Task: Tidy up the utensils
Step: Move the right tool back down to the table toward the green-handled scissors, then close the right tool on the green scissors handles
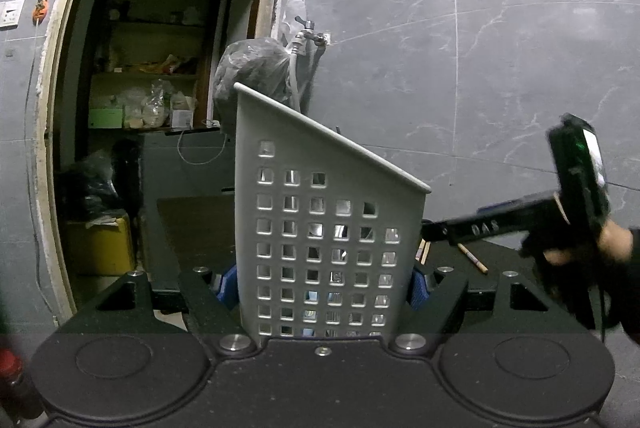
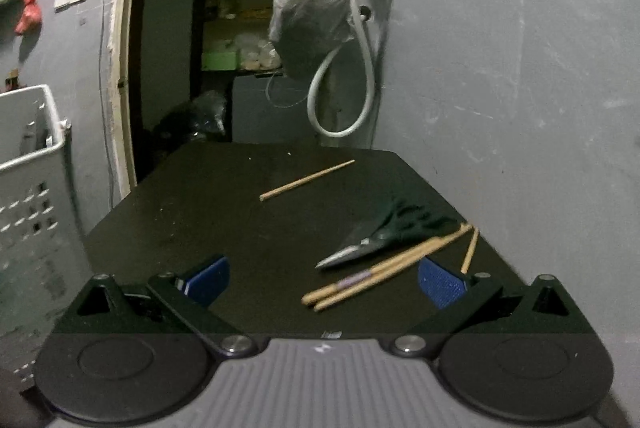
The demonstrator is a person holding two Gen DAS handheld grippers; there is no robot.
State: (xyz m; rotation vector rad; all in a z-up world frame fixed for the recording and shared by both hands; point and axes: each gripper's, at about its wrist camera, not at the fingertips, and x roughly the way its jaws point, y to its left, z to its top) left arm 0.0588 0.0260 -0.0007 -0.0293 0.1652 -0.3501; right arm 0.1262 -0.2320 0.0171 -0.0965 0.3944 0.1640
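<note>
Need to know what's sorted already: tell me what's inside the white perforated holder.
Through the holder's holes, only metallic glints and dark shapes show, unidentifiable. From the right wrist view, its open top shows a greyish utensil end. The walls hide everything else.

1. Dark worktop (image 2: 224, 211), matte, rounded far corners, set against the grey wall.
2. Single wooden chopstick (image 2: 307, 180) lies alone near the far middle, angled.
3. Scissors (image 2: 360, 248) with dark green handles lie at the right, blades pointing near-left.
4. Bundle of chopsticks (image 2: 384, 266) just beside the scissors, on their near side.
5. One more chopstick (image 2: 470, 250) near the right edge.
6. Grey perforated utensil basket (image 1: 328, 236); whether it rests on the worktop cannot be told.
</note>
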